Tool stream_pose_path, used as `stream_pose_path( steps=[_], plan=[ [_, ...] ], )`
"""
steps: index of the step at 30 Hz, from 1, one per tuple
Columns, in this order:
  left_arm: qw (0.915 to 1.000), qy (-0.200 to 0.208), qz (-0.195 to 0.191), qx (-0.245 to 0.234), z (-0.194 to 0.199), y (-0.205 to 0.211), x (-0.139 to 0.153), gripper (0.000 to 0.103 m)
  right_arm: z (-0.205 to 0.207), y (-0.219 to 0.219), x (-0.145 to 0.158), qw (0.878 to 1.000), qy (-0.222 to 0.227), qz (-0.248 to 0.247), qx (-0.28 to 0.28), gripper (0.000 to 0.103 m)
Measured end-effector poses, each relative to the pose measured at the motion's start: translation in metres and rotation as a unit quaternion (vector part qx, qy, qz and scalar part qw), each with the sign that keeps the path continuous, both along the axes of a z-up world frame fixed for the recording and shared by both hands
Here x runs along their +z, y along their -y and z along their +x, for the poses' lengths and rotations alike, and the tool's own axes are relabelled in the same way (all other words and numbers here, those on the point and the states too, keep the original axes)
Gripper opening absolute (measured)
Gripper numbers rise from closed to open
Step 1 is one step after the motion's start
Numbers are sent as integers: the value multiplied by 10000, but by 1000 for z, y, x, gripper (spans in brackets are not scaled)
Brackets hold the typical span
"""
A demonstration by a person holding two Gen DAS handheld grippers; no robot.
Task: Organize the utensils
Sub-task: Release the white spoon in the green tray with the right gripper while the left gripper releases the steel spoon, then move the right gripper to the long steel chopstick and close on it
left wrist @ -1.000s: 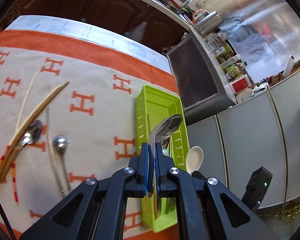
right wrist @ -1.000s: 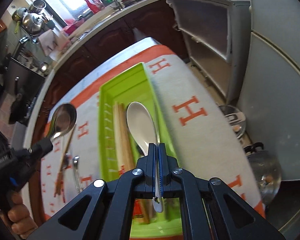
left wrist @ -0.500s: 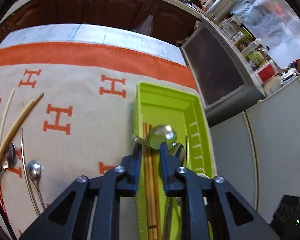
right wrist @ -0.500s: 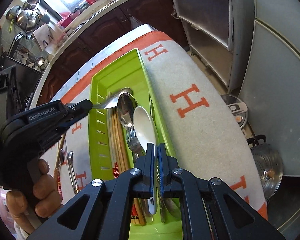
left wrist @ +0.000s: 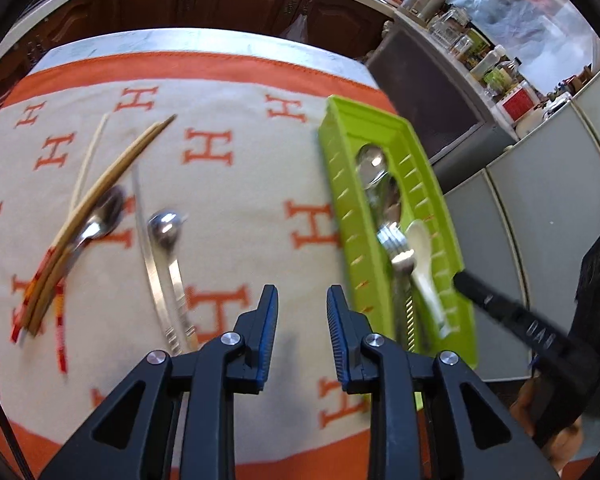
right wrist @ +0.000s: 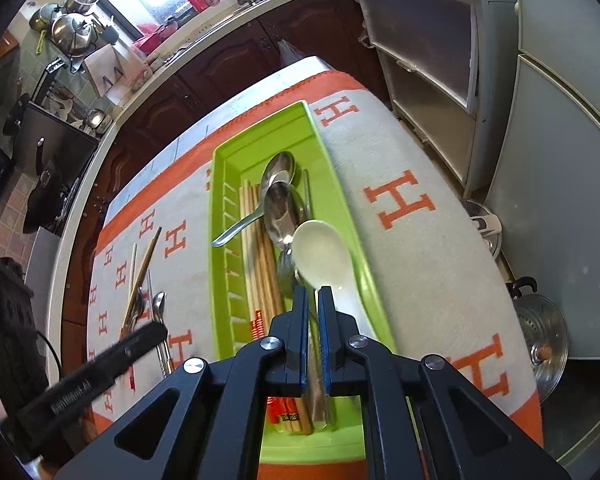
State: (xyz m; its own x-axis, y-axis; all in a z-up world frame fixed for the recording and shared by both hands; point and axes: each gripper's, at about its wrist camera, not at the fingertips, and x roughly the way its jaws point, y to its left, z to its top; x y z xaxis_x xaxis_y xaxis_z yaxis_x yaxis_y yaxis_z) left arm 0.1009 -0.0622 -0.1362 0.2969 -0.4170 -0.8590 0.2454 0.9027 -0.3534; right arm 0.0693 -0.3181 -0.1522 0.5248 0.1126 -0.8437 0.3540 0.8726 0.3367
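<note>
A green tray [right wrist: 216,240] lies on the H-patterned cloth and holds wooden chopsticks [right wrist: 260,264], metal spoons [right wrist: 280,208], a fork [left wrist: 396,244] and a white spoon [right wrist: 320,256]. One metal spoon [left wrist: 372,160] lies aslant with its handle over the tray's left rim. My left gripper [left wrist: 302,294] hangs over the cloth left of the tray, its jaws opening with nothing between them. My right gripper [right wrist: 313,292] sits low over the tray's near end, its jaws only a thin slit apart. The white spoon's handle runs under its right finger, not between the pads.
Loose on the cloth to the left lie wooden chopsticks [left wrist: 112,184] across a spoon [left wrist: 104,216]. Beside them are a pale chopstick [left wrist: 88,160], another spoon [left wrist: 166,228] and a long silver piece [left wrist: 148,264]. A steel pot [right wrist: 540,328] stands on the floor past the table's right edge.
My left gripper let the metal spoon go into the tray, opened, and swung left over the cloth. My right gripper brought the white spoon down into the tray among the other utensils.
</note>
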Motion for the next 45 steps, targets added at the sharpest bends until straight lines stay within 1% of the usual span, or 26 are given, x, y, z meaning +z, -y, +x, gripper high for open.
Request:
stream_pose_path(
  steps=[3,6,10,12,15,19,23,25,27,31,34,36,38,40,45],
  plan=[
    [9999,-86,22,109,-13,-29,-6,26,-6,-9,4,9999,28,-67,127,5],
    [9991,-122,-7,395,-23,-65,-10,26,-12,-21,7,9996,25,-172,244,5],
    [9970,-136,-31,761,-31,-101,-14,28,-20,-36,10,9987,-15,-279,418,5],
    [9961,-157,-20,868,-34,-112,-17,31,-25,-47,13,9982,-6,-310,509,5],
    [9948,-202,15,1001,-37,-128,-23,31,-28,-61,16,9973,0,-346,645,5],
    [9937,-204,-33,1099,-39,-139,-26,31,-29,-88,23,9947,32,-470,917,5],
    [9935,-55,-36,1133,-42,-146,-21,31,-25,-118,26,9907,10,-563,1241,5],
    [9933,45,1,1151,-43,-151,-19,35,-21,-135,25,9881,-26,-595,1419,5],
    [9929,145,35,1181,-44,-155,-17,42,-17,-150,23,9854,-49,-616,1586,5],
    [9918,377,204,1202,-44,-166,-13,42,-7,-179,18,9790,-94,-683,1920,6],
    [9901,532,296,1262,-45,-175,-13,48,1,-202,11,9737,-117,-679,2172,6],
    [9889,613,308,1319,-45,-183,-13,54,7,-213,5,9713,-119,-642,2288,6],
    [9875,655,335,1392,-43,-190,-16,55,12,-222,-1,9689,-105,-630,2391,11],
    [9869,656,322,1441,-41,-196,-19,55,17,-231,-9,9661,-83,-622,2503,13],
    [9867,690,242,1452,-37,-205,-25,55,28,-248,-28,9600,-68,-828,2673,13]
  ],
)
